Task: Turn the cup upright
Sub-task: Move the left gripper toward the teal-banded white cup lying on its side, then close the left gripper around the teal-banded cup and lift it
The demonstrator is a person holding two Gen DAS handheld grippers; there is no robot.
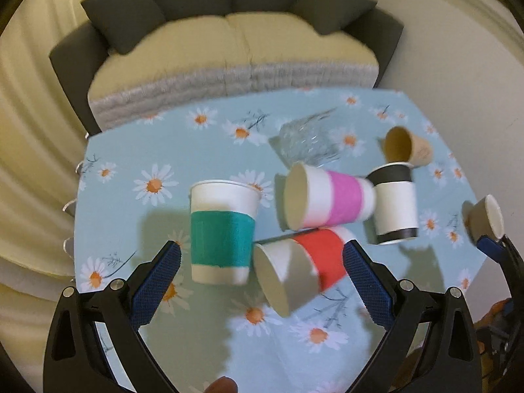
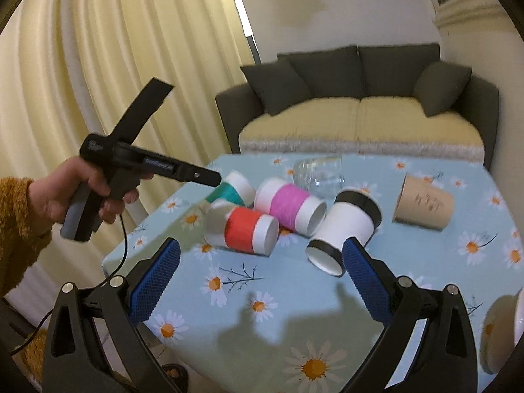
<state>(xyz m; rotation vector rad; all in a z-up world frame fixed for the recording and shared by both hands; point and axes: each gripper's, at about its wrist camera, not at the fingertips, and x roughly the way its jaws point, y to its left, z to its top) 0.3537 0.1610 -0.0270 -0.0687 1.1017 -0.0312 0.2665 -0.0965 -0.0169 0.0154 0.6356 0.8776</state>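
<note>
Left gripper (image 1: 262, 258): jaws spread wide with nothing between the blue pads; it hangs above the table, the teal cup and red cup lying in the gap as seen from its own camera.
Right gripper (image 2: 262, 258): jaws also wide apart and holding nothing; its right pad sits in front of the black-banded cup's lower end, and I cannot tell if they touch.
Teal cup (image 1: 222, 232): standing upright on the table, mouth up, just left of the red cup.
Red cup (image 1: 303, 268): lying on its side, open mouth toward the left camera, just beside the teal cup and under the pink cup in that view.
Pink cup (image 1: 327, 201): on its side, mouth facing left in the left view, pressed close against the red cup and the black-banded cup.
Black-banded cup (image 2: 347, 229): white with black bands at both ends, tilted over, wide end toward the right gripper.
Brown cup (image 2: 424, 204): plain paper, on its side, apart from the others at the right.
Glass (image 1: 308, 140): clear, blurred, tipped over behind the pink cup.
Left hand (image 2: 82, 193): wrapped around the left gripper's handle, orange sleeve at the wrist.
Table (image 2: 294, 324): light blue cloth printed with daisies.
Sofa (image 2: 360, 111): dark frame and cushions, yellow seat, behind the table.
Curtain (image 2: 98, 49): cream, hanging at the left.
</note>
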